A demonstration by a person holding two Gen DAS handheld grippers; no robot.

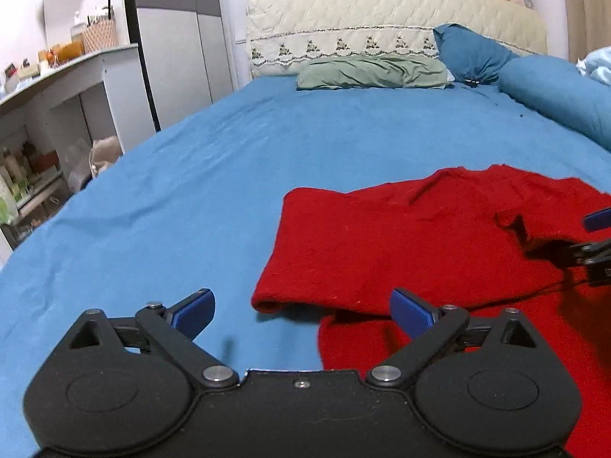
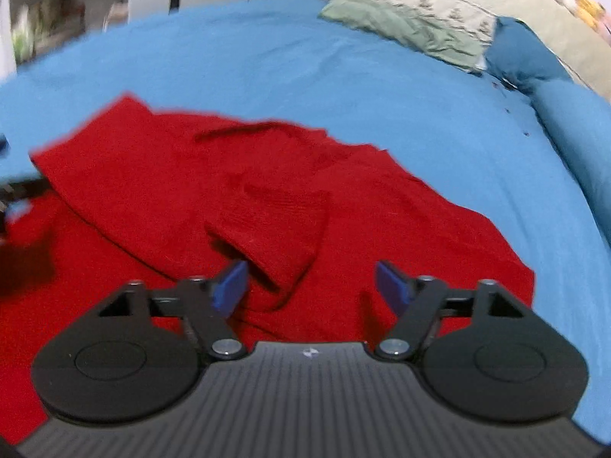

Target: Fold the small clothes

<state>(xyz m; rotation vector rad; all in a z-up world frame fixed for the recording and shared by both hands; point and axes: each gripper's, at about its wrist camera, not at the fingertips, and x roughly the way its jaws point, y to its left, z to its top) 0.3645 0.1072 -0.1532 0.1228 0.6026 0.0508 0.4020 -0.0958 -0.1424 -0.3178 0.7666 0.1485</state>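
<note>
While both pairs of tongs stood spread and empty, the left tongs [image 1: 301, 313] hung over the near left edge of the red garment [image 1: 401, 236], one pad above bare sheet and the other above the cloth. The right tongs [image 2: 309, 286] hung over the garment's middle, just short of a small folded flap [image 2: 275, 229], with nothing pinched between the pads. The garment lay on the blue bed sheet [image 1: 172, 191], partly folded, its left part doubled over the lower layer with a rounded fold edge. It appeared to be a soft, light knit that would drape and slip rather than hold shape; grasping a corner or hem edge was judged best. Beyond it lay a green pillow [image 1: 370, 72] and the headboard [image 1: 382, 11].
</note>
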